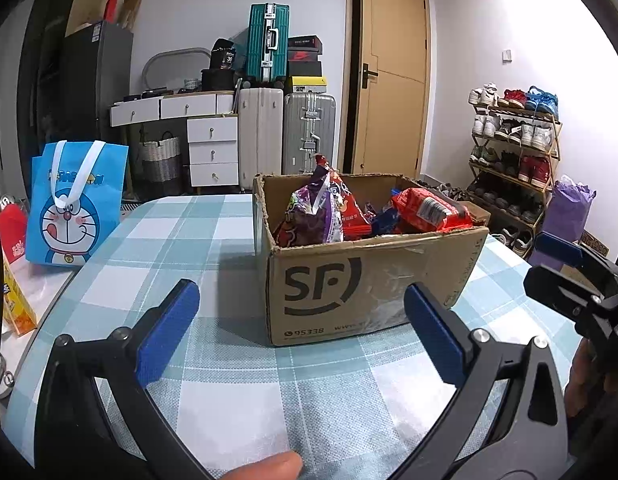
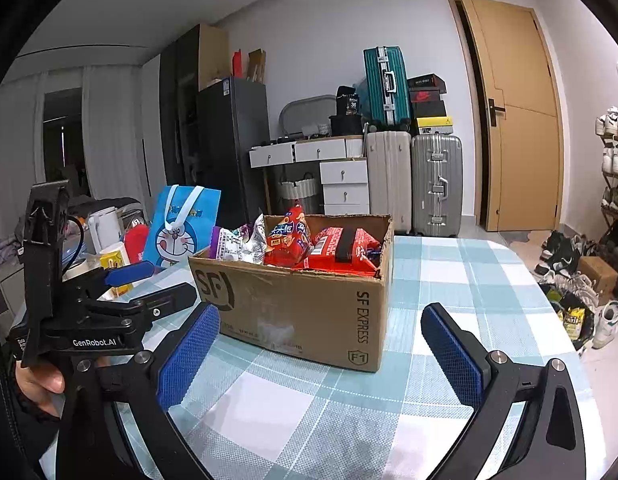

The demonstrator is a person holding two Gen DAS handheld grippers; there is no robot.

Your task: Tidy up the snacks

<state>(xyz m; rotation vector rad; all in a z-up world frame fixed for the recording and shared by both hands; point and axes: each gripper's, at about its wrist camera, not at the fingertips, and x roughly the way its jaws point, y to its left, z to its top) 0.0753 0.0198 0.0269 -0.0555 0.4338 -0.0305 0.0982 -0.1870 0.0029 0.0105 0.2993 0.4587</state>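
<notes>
The left gripper (image 1: 301, 332) and right gripper (image 2: 321, 356) are hovering with fingers spread wide, gripping nothing, before the snack-filled cardboard box (image 1: 349, 280) sitting on the checked tabletop (image 1: 229, 380)

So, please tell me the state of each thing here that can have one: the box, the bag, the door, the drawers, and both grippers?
Cardboard box: open on top, filled with snack packets.
Blue cartoon tote bag: standing upright, handles hanging down.
Door: slightly ajar.
White drawers: shut.
Left gripper: fingers apart, holding nothing.
Right gripper: fingers apart, holding nothing.
</notes>
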